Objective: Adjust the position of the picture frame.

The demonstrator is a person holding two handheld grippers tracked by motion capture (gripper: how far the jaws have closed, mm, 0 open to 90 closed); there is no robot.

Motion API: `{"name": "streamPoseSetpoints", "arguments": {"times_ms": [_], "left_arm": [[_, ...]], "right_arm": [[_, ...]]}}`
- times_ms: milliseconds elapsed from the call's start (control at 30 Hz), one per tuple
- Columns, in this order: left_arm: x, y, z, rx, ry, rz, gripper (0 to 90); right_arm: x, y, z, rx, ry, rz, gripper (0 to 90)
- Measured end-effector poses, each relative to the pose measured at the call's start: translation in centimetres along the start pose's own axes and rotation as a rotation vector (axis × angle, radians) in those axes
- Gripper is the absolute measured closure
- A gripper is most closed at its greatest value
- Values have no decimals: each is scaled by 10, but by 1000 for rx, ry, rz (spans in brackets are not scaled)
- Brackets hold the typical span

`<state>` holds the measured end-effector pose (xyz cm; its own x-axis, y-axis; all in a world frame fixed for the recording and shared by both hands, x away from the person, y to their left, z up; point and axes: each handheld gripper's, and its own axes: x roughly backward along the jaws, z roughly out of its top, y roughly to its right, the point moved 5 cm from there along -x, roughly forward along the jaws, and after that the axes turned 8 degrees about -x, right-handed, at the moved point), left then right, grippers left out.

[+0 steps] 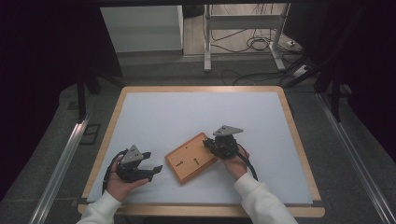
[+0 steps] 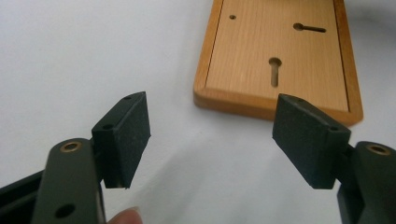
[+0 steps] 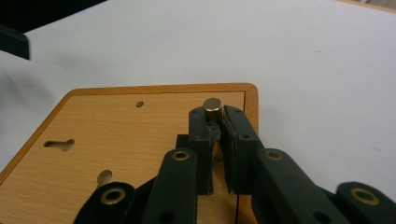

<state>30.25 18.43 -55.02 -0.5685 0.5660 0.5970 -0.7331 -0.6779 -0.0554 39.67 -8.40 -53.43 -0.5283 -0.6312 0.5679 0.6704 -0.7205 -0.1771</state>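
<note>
1. Centrally, the wooden board (image 1: 191, 157) lay flat on the white table (image 1: 187, 112).
2. The right gripper (image 3: 215, 114) pinched a small metal cylinder (image 3: 212, 104) over the board's corner.
3. The left gripper (image 2: 212, 140) hung beside the board, jaws wide apart.

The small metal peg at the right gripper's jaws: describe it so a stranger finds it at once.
Start at the white table mat, then the flat orange-brown wooden board on it. By the board's rounded corner, a short brass-grey metal cylinder stands upright between the right gripper tips, unlike the board's holes.
</note>
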Motion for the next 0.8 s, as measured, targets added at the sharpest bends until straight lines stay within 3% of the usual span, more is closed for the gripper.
{"name": "streamPoseSetpoints", "arguments": {"times_ms": [300, 400, 500, 567, 633, 667, 800], "left_arm": [[-1, 1, 0, -3, -2, -2, 272], [-1, 1, -1, -2, -4, -3, 272], [-1, 1, -1, -3, -5, -4, 272], [-1, 0, -1, -5, -6, -5, 273], [-2, 0, -2, -8, -10, -5, 273], [-2, 0, -2, -8, -10, -5, 273], [-4, 0, -2, -10, -20, -2, 274]], "right_arm": [[-12, 11, -7, -50, -25, -19, 833], [-9, 9, -6, -35, -5, -28, 751], [5, 10, -1, -36, 25, -52, 544], [16, 11, -1, -31, 46, -79, 457], [32, 15, -8, -23, 51, -98, 394], [32, 15, -8, -23, 51, -98, 394], [59, 24, -27, -12, 39, -108, 363]]}}
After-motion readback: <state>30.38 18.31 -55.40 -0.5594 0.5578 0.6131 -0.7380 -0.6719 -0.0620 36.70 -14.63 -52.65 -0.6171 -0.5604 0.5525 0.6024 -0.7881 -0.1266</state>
